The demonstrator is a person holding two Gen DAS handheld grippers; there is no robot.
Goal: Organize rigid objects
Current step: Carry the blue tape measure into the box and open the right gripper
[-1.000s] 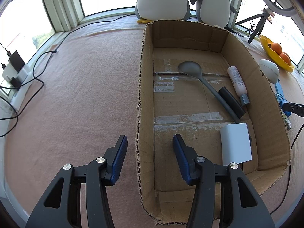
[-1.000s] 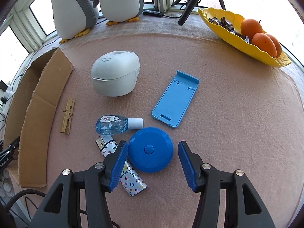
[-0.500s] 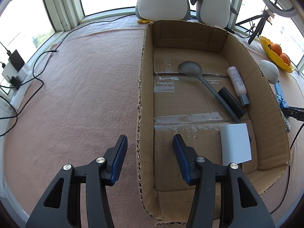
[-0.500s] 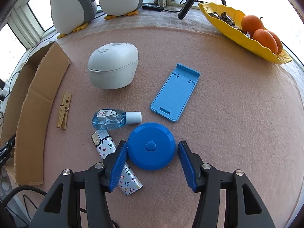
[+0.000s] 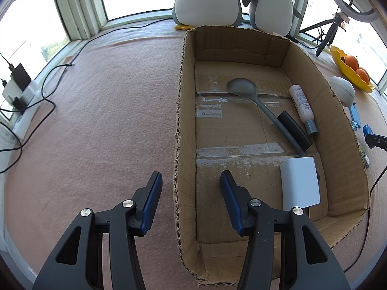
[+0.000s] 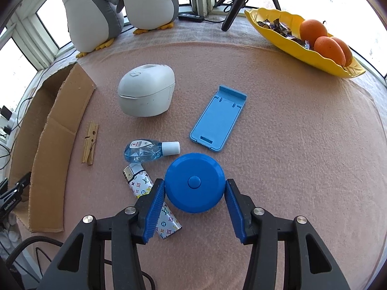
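Observation:
A round blue disc (image 6: 193,169) lies on the pink cloth between the fingers of my right gripper (image 6: 194,188). Its jaws are closing; the left pad is at the disc's edge and a thin gap remains at the right pad. My left gripper (image 5: 191,181) stands open astride the left wall of the cardboard box (image 5: 180,120), touching nothing. In the box lie a grey spoon (image 5: 241,88), a white tube (image 5: 301,101), a black bar (image 5: 293,130) and a white block (image 5: 300,183).
Near the disc lie a patterned lighter (image 6: 150,198), a clear blue bottle (image 6: 145,149), a wooden clothespin (image 6: 90,142), a blue phone stand (image 6: 217,120) and a white rounded case (image 6: 145,94). A yellow dish (image 6: 290,41) with oranges stands far right. Plush penguins (image 6: 92,12) stand behind.
My right gripper has slid forward so the blue disc now sits between its fingers, and the jaws have narrowed. The left gripper has not moved.

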